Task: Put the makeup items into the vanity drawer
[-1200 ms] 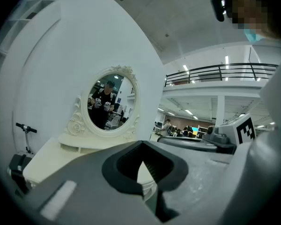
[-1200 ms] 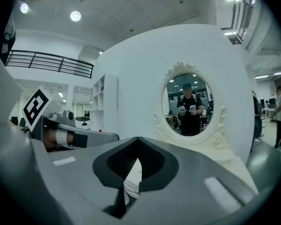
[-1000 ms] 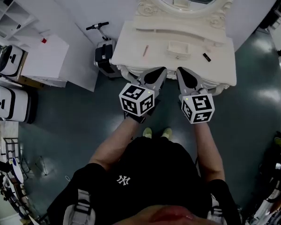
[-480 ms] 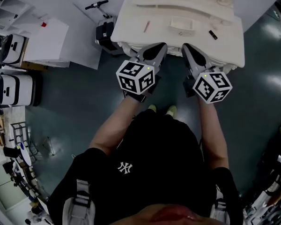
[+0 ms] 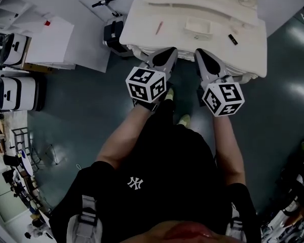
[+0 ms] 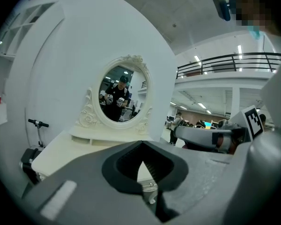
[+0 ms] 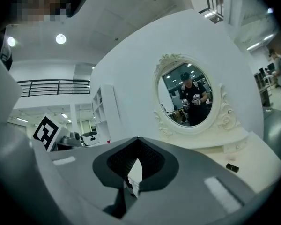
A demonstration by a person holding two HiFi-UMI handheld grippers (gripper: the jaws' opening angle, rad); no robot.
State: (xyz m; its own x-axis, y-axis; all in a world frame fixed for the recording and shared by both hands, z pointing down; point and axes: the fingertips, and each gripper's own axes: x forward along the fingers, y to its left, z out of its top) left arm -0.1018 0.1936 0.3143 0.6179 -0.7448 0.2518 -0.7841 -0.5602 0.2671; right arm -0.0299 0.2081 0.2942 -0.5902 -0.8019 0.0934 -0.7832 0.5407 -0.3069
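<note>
Standing at cream vanity [image 5: 142,32], a gripper in each hand, both held out side by side near the front edge of the tabletop.

Left gripper [image 5: 167,53]: clenched, tips meeting [image 6: 141,143], nothing between them. Aimed toward the oval mirror [image 6: 123,93].

Right gripper [image 5: 200,57]: likewise clamped shut on nothing, tips together [image 7: 137,138]. Just beside the left gripper, apart from it by a narrow gap.

Makeup items, all on the tabletop, none held:
- Pink pencil [image 5: 158,28], ahead of the left gripper and a little to its left, lying flat, well clear of the tips.
- Small black tube [image 5: 233,39], ahead of the right gripper and off to its right; seen low on the tabletop at the right of the right gripper view [image 7: 232,167].
- Shallow cream tray [image 5: 197,26], ahead of both grippers, between pencil and tube.

Drawer front below the tabletop edge, under the gripper tips; cannot tell whether open or closed.

Kick scooter [image 5: 107,29] parked against the wall, far left of the left gripper.
</note>
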